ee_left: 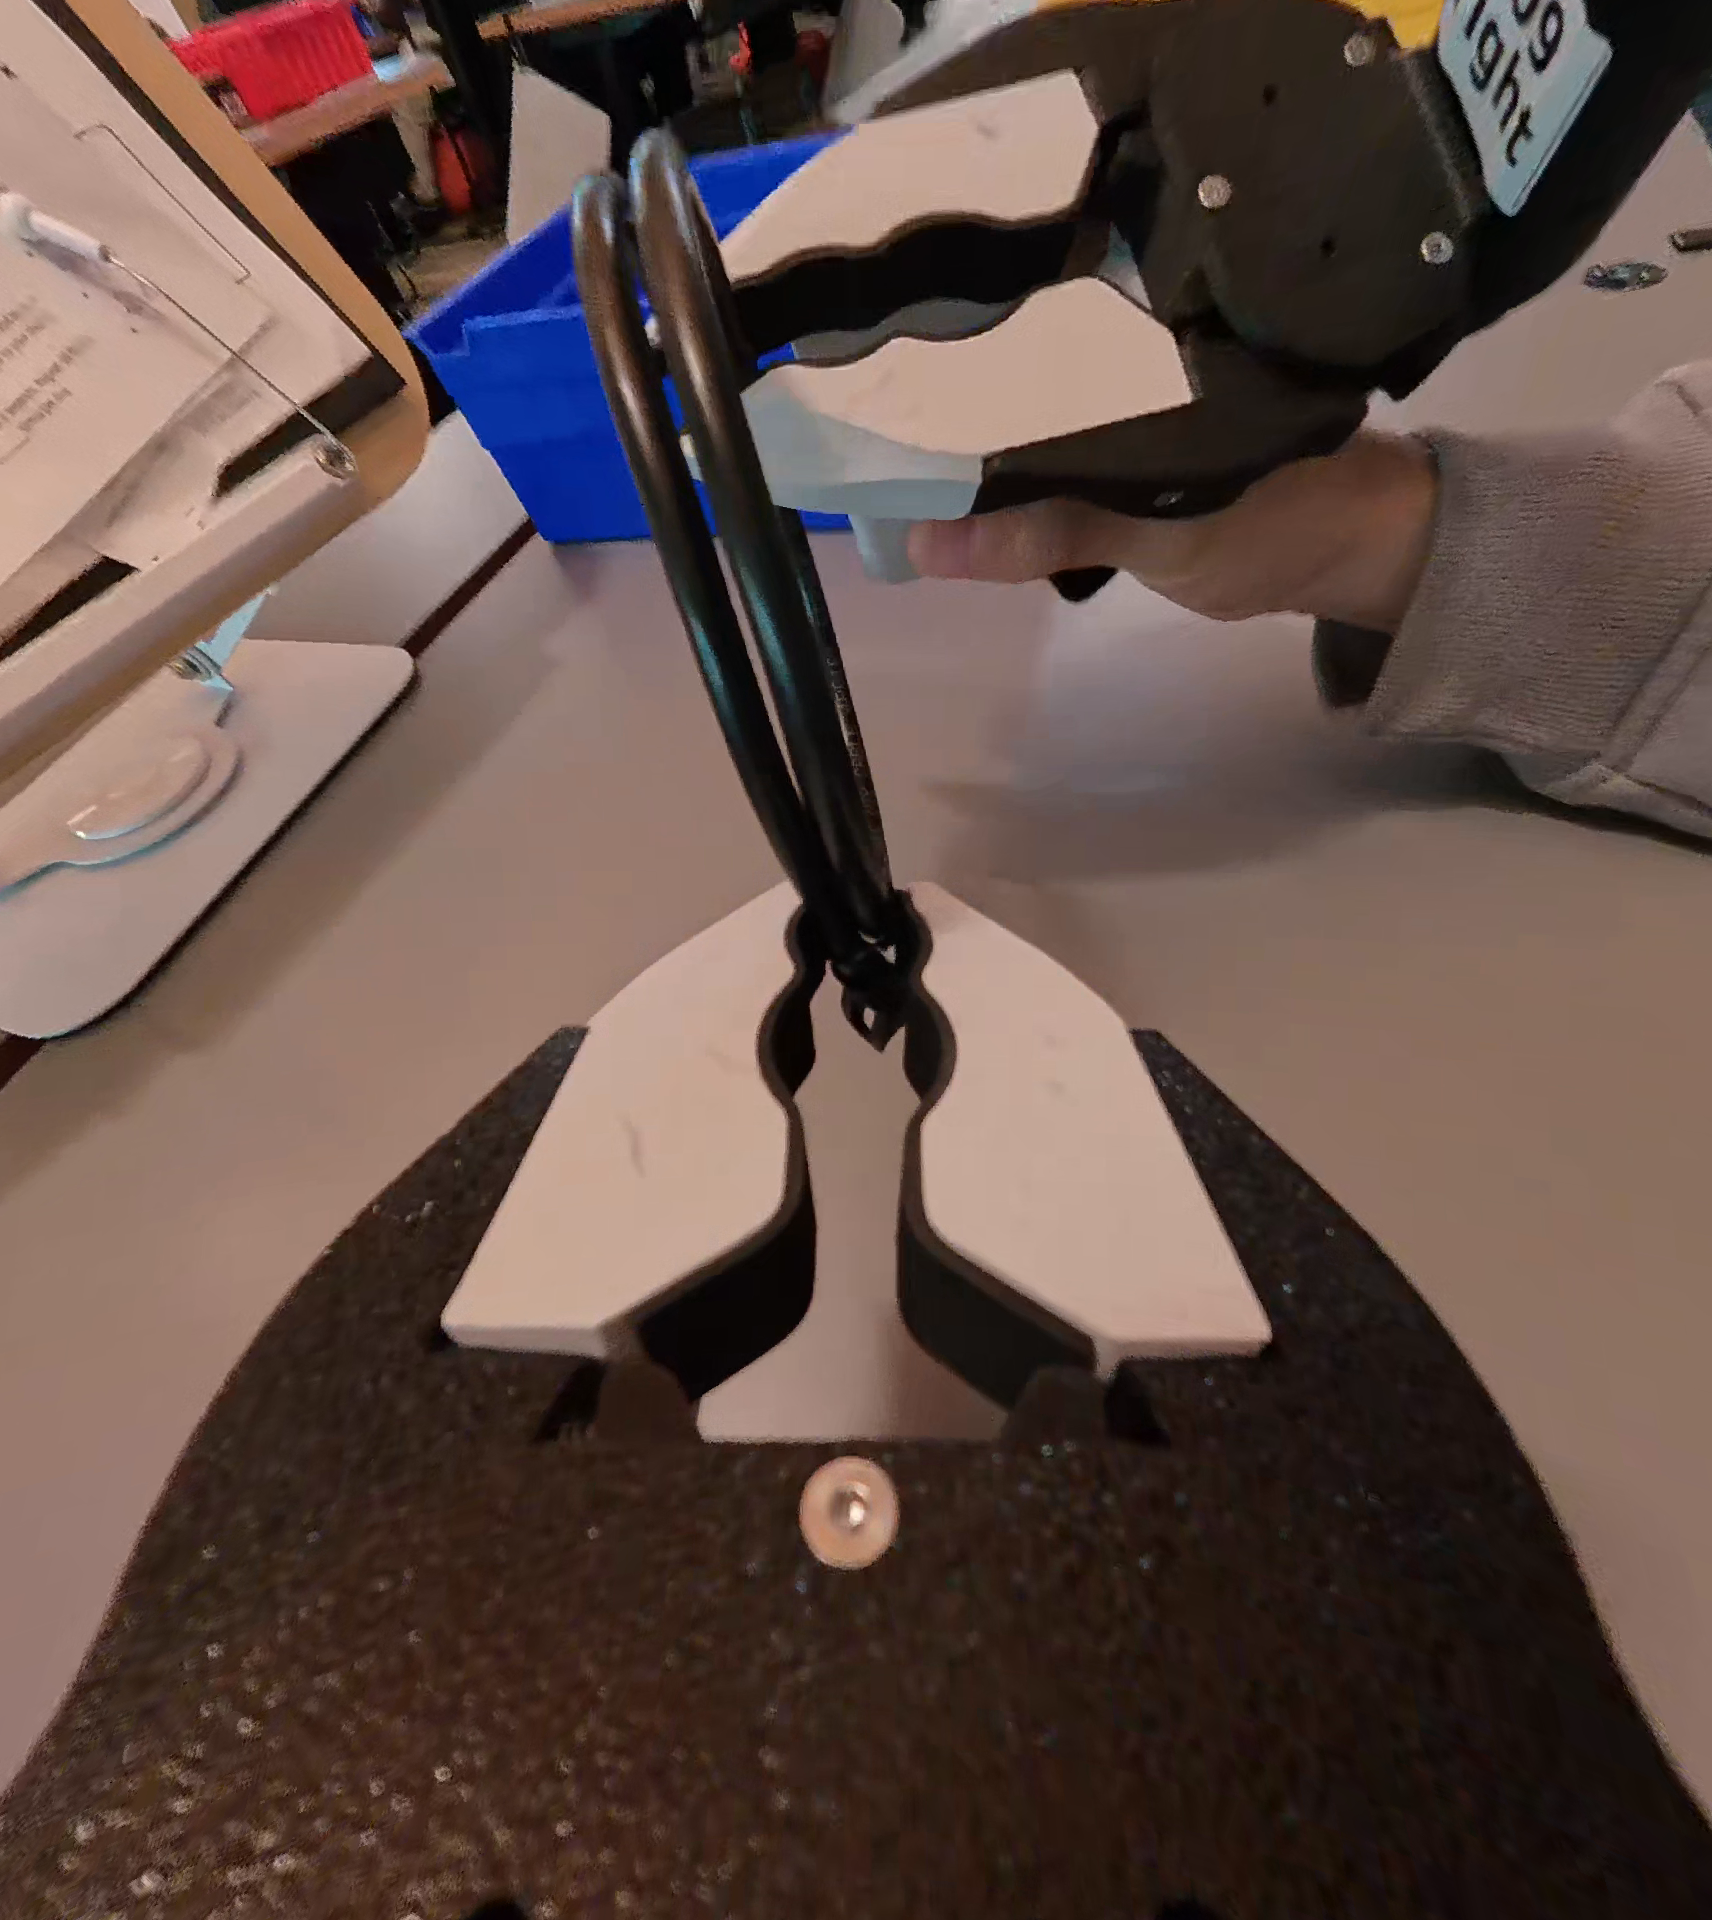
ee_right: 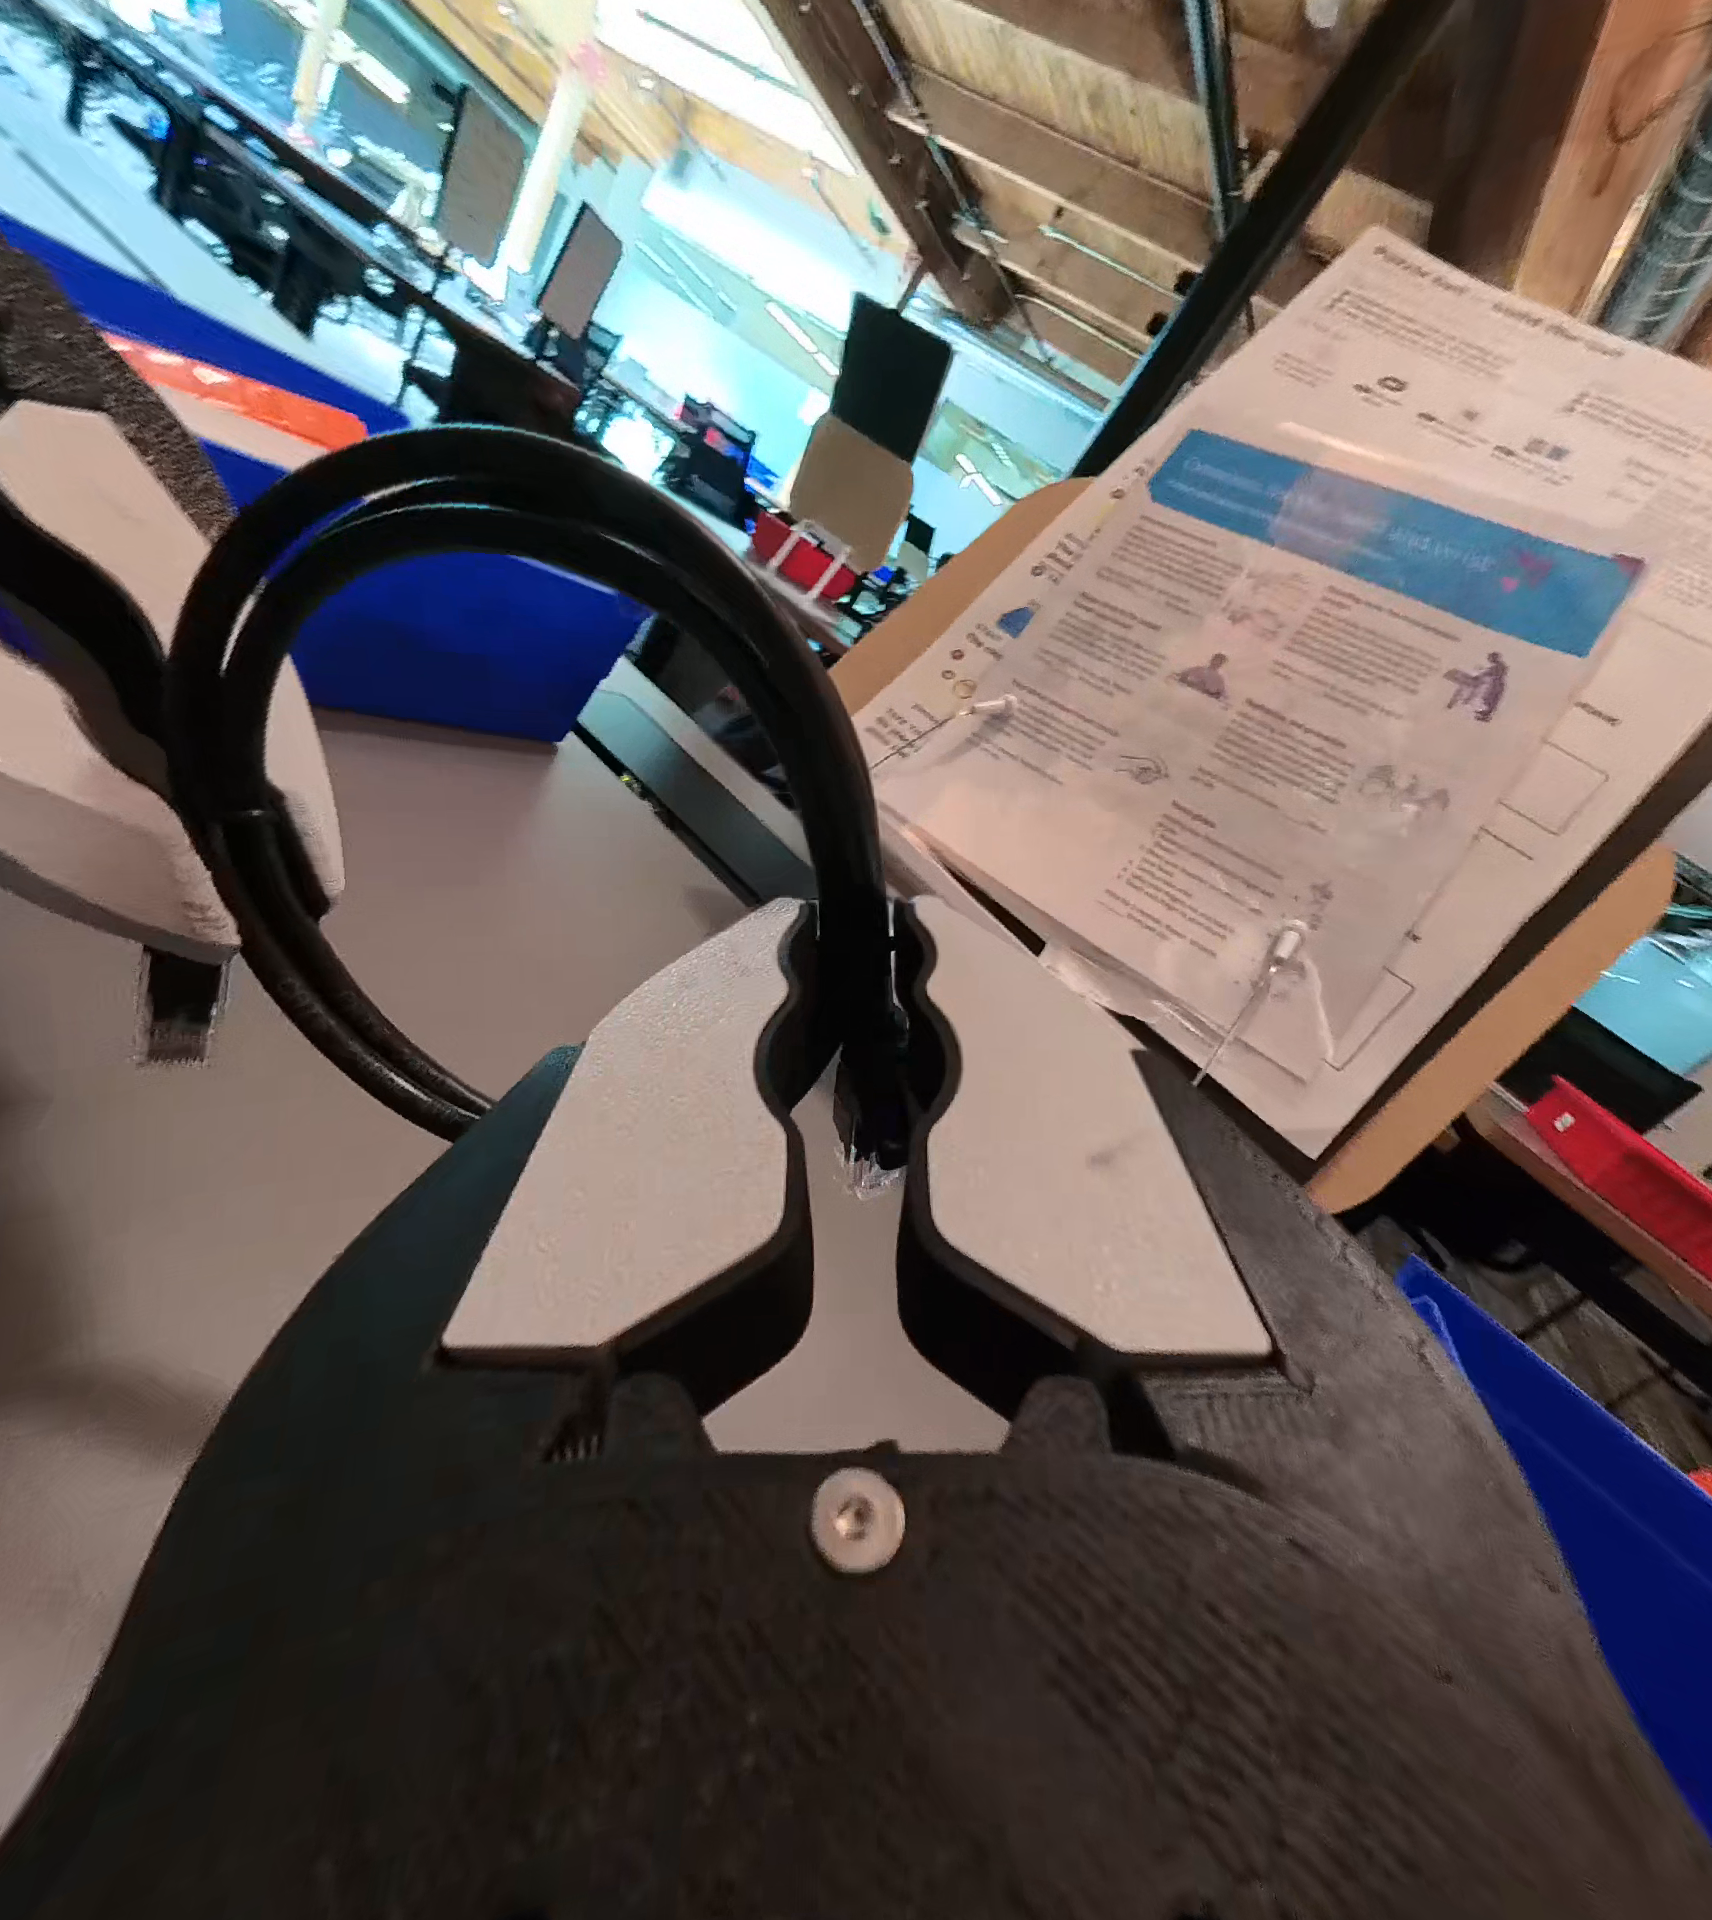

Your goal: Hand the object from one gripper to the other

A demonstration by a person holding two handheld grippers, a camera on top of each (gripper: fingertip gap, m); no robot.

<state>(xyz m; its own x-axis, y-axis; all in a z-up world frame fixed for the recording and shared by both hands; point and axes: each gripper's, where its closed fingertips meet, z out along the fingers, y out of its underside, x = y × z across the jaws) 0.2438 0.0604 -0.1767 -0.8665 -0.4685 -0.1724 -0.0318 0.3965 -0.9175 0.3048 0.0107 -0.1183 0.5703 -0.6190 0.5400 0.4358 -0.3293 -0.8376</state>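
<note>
A coiled black cable (ee_left: 727, 623) stands up between both grippers above the grey table (ee_left: 1299, 1091). My left gripper (ee_left: 860, 925) is shut on the coil's tied lower end. My right gripper (ee_left: 717, 312) reaches in from the upper right and is closed on the top of the loop. In the right wrist view my right gripper (ee_right: 857, 925) is shut on the cable (ee_right: 519, 488) just above its clear plug (ee_right: 867, 1169). The left gripper (ee_right: 239, 831) holds the other side of the loop at the left.
A blue bin (ee_left: 540, 416) stands behind the cable. A document stand with printed sheets (ee_left: 104, 416) is at the left, and shows in the right wrist view (ee_right: 1351, 727). A person's hand and grey sleeve (ee_left: 1454, 582) hold the right gripper. Another blue bin (ee_right: 1662, 1610) is at the lower right. The tips of one gripper are about 10 cm away from the tips of the other.
</note>
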